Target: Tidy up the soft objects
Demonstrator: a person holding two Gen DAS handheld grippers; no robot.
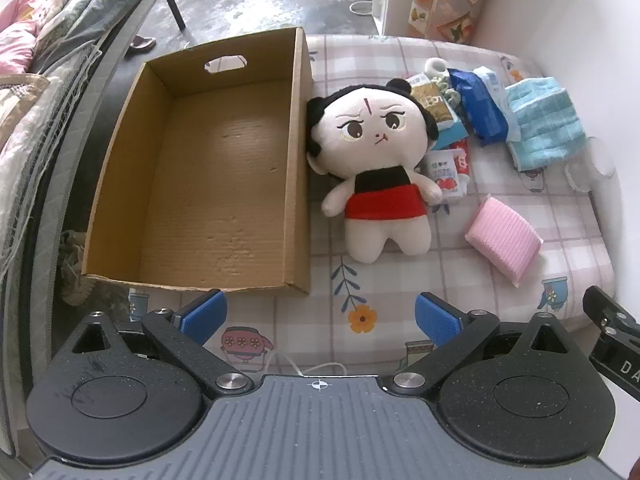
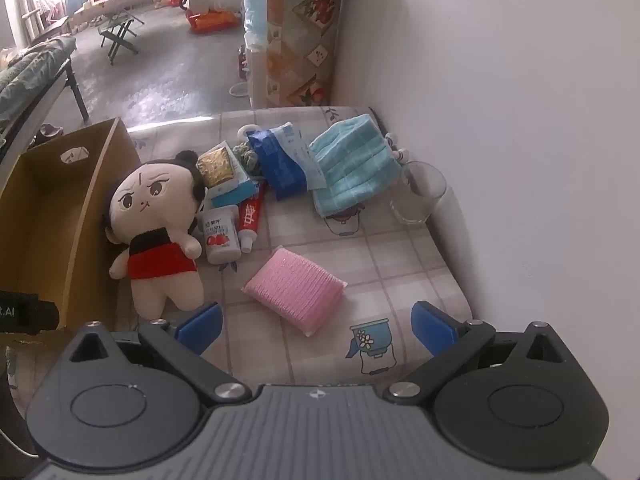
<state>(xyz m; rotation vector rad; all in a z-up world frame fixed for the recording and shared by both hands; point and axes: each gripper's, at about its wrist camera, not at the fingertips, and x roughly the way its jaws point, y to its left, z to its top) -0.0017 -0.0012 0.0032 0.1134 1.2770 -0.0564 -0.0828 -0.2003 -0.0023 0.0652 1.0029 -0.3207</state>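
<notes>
On the checked worktop [image 1: 460, 272] against the white wall, your plush doll [image 1: 376, 168] lies touching the empty cardboard box [image 1: 208, 168]; your left claw [image 1: 320, 318] and right claw [image 2: 316, 326] gape wide, holding nothing.

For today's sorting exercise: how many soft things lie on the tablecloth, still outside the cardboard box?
3: the plush doll beside the box, the pink sponge nearest the grippers, and the folded blue towel by the glass. More may hide in the pile of packets.

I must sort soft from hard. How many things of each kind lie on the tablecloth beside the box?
Soft: 3 (plush doll, pink sponge, blue towel)
Packets, tubes, cartons: 5, some overlapping, count uncertain
Glass: 1
Total: 9
</notes>
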